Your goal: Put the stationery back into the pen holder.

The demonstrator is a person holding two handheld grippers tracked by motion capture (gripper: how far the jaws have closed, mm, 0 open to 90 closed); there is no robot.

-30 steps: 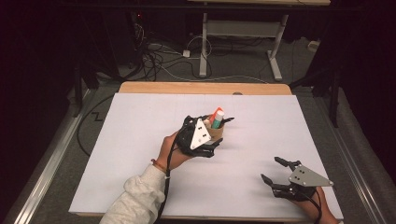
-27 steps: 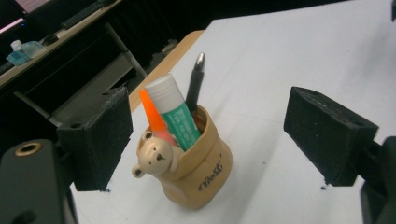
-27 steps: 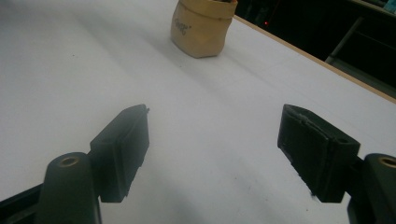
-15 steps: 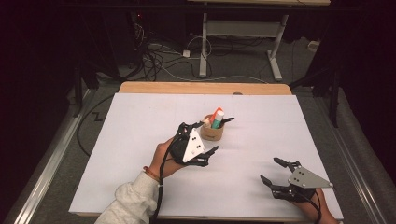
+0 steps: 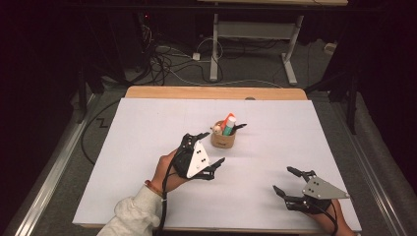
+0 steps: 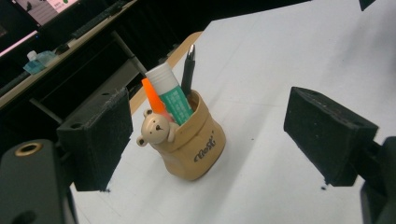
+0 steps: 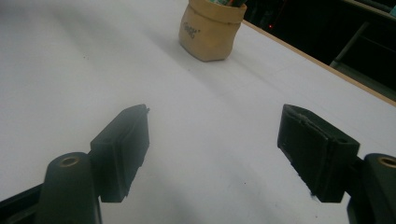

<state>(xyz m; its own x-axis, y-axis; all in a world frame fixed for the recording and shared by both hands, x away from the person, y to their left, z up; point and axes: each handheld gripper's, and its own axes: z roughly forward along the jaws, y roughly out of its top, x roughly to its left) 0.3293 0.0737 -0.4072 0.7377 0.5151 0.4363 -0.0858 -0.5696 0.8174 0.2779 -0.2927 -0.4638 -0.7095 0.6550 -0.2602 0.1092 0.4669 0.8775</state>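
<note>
Just short of the cup (image 6: 191,142) | my left gripper (image 5: 210,150) gapes wide, lined up to straddle it | right gripper (image 5: 291,181) wide too, parked well apart, out of the way.

The high view looks forward and down over the white table (image 5: 147,128); both gripper views sit low and close (tilted), sharing the tan pen holder (image 6: 194,144).

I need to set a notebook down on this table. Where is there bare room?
The white table sheet is bare all along its left part, left of the left gripper, and at the far right beyond the holder. It is crowded between that gripper and the holder, and at the near right corner by the right gripper.
</note>
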